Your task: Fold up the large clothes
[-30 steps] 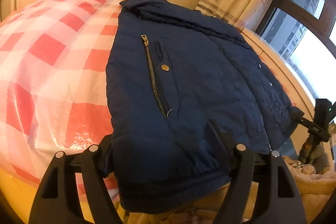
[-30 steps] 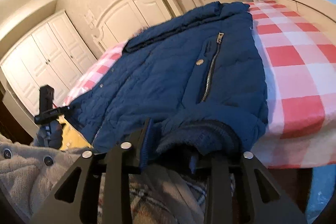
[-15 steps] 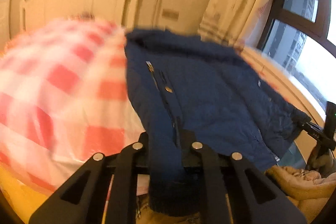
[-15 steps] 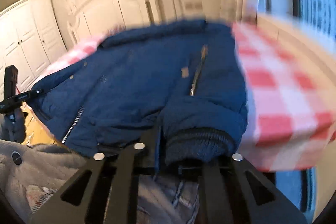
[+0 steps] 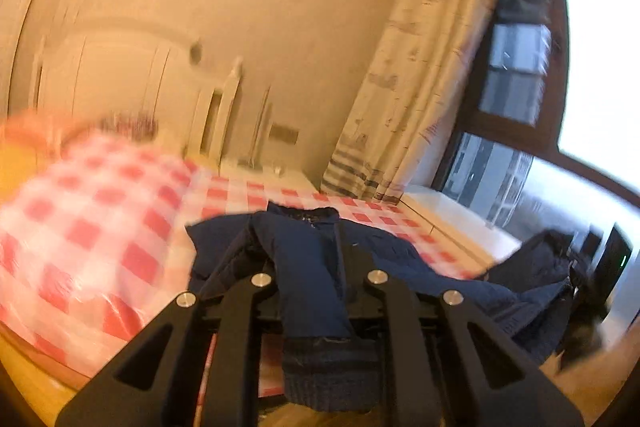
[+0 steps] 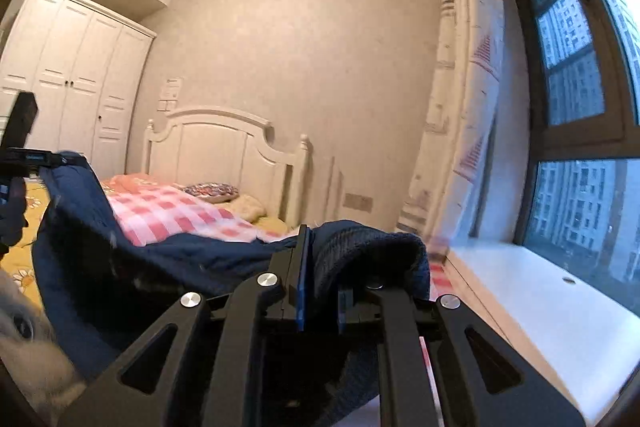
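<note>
A dark blue padded jacket (image 5: 404, 267) lies on the bed with its hem end lifted. My left gripper (image 5: 312, 247) is shut on the jacket's hem, whose ribbed edge (image 5: 328, 375) hangs down between the fingers. My right gripper (image 6: 320, 259) is shut on the ribbed hem (image 6: 368, 247) at the other corner, and the jacket (image 6: 172, 263) sags between the two grippers. The left gripper also shows in the right wrist view (image 6: 24, 159), at the far left. The right gripper also shows in the left wrist view (image 5: 600, 267), at the far right.
The bed has a red and white checked cover (image 5: 92, 227) and a white headboard (image 6: 224, 151). A curtain (image 6: 460, 115) and a window (image 6: 580, 87) are on the right, with a white sill (image 6: 520, 283) beside the bed. White wardrobes (image 6: 72, 87) stand at the left.
Both grippers have risen and lifted the jacket's hem off the bed. The left gripper was open around the hem a second ago and has closed on it. Both views now look higher.
</note>
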The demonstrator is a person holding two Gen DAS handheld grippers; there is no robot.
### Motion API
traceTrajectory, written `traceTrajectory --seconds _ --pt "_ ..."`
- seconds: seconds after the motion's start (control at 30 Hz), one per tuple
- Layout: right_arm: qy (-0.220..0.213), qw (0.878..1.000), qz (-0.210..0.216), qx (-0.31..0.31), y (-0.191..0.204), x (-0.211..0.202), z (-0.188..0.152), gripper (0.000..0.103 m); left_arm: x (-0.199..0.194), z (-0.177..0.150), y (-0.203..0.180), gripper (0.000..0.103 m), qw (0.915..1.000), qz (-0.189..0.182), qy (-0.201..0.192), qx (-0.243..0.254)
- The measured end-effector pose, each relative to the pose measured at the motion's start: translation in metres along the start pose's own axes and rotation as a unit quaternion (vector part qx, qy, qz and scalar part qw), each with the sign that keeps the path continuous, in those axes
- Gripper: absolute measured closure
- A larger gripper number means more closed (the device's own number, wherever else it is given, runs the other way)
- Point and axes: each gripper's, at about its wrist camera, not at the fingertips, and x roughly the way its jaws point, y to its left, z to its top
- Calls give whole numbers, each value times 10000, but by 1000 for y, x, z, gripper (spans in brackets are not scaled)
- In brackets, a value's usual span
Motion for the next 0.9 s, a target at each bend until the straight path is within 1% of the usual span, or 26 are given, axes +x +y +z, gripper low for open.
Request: traceTrajectory --seconds 0.03,0.07,0.1,0.17,0.2,0.23,0.27,0.3,0.37,0.4,0.43,0.47,0.5,0.53,0.57,0.6,0.63,0.67,0.7,0.73,0.77,0.8,0.83,0.87,0.9 --pt "166 9998 69 -8 -3 21 5 94 14 7 9 87 9997 -50 109 -193" --pt "425 9989 182 41 -11 54 10 94 34 15 19 85 9989 -77 267 -375" --pt "596 9977 284 173 -18 78 14 94 55 21 29 85 9977 -68 430 -514" --pt "1118 9899 586 643 -38 137 17 93 116 34 51 85 9927 189 875 -811" --pt "1520 9816 679 931 -52 177 16 93 143 39 58 85 9903 304 1038 -869" --pt "1801 9751 708 1086 -59 204 14 92 163 42 65 85 9879 396 1169 -936" --pt "2098 9665 755 1274 -66 232 9 89 195 45 74 85 9823 558 1414 -1093" --pt "2372 9541 839 1625 -78 262 2 87 223 46 84 85 9751 716 1684 -1253" --pt "2745 9273 1049 2318 -98 299 -12 67 263 41 104 83 9616 905 2101 -1520" --pt "2968 9059 1201 2771 -110 316 -23 60 281 38 114 82 9544 966 2284 -1660" --pt "3077 8876 1399 3129 -118 325 -32 39 299 34 126 81 9460 970 2484 -1843" --pt "3100 8754 1580 3356 -126 327 -36 21 310 31 134 79 9402 935 2615 -1974" --pt "3080 8744 1593 3394 -132 330 -33 17 317 31 142 78 9359 856 2709 -2081" --pt "3073 8817 1497 3253 -140 327 -24 16 319 33 147 77 9336 767 2745 -2171" --pt "3050 8841 1522 3196 -141 322 -18 16 320 37 152 72 9314 639 2763 -2283" --pt "2937 8869 1559 3205 -151 314 -7 16 321 44 157 67 9284 453 2774 -2428" --pt "2810 8906 1504 3244 -162 309 5 16 321 54 161 59 9249 187 2758 -2609" --pt "2687 8958 1403 3251 -172 305 17 16 320 65 165 49 9223 -45 2729 -2736" --pt "2557 9042 1251 3183 -182 299 27 16 319 75 167 44 9197 -243 2704 -2837" --pt "2510 9102 1122 3099 -188 299 31 16 317 88 169 34 9175 -453 2631 -2949" --pt "2530 9126 1057 3033 -190 301 33 16 313 101 172 23 9161 -600 2491 -3083" --pt "2635 9109 1095 2981 -188 305 28 16 310 109 173 18 9167 -677 2328 -3177" --pt "2750 9079 1165 2941 -186 310 20 16 301 121 177 7 9184 -773 1997 -3328" --pt "2902 9052 1230 2851 -179 318 8 16 295 127 182 3 9173 -816 1773 -3472" --pt "3115 9037 1219 2674 -169 325 -7 16 286 130 189 3 9152 -803 1524 -3642"
